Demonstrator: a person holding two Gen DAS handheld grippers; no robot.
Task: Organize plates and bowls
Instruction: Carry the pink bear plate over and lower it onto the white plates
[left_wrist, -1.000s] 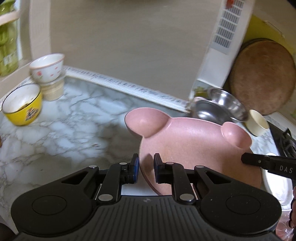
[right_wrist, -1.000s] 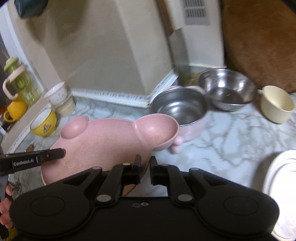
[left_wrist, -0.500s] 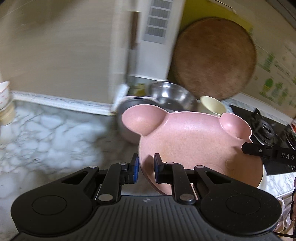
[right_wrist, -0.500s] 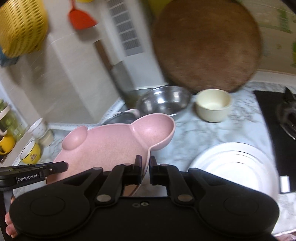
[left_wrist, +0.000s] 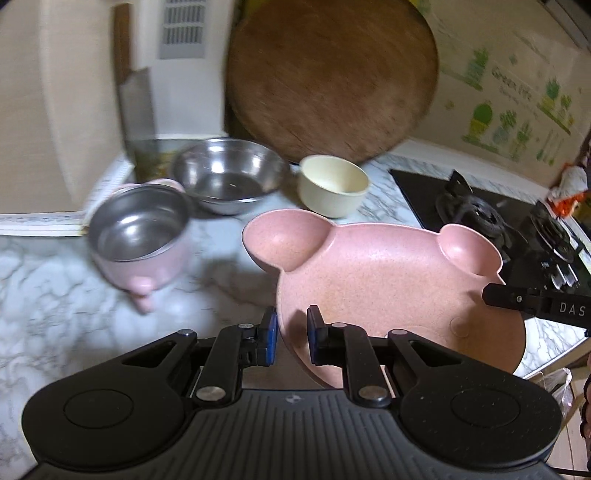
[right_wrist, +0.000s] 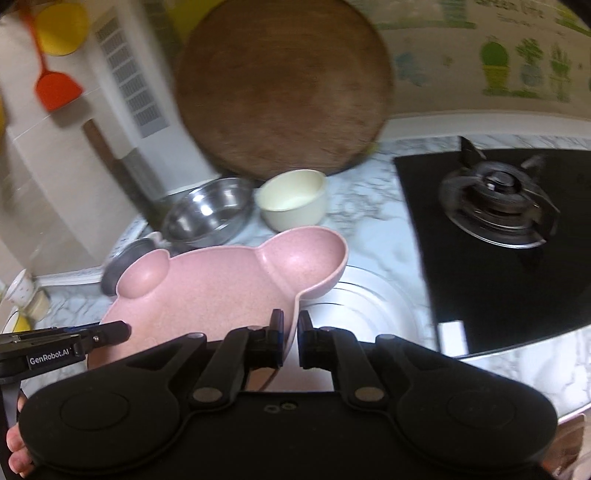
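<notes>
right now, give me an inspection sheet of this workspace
surface: marble counter, gas hob at its right.
job's things: pink plate held in the air by both rims, over a white plate; cream bowl, steel bowl and pink-sided steel bowl stand behind.
clutter: round wooden board leaning on the wall.
grippers: left hand-held gripper shut on the pink plate's left rim; right hand-held gripper shut on its right rim.
cables: nothing seen.
surroundings: wall vent, plant stickers, orange spatula hanging.
</notes>
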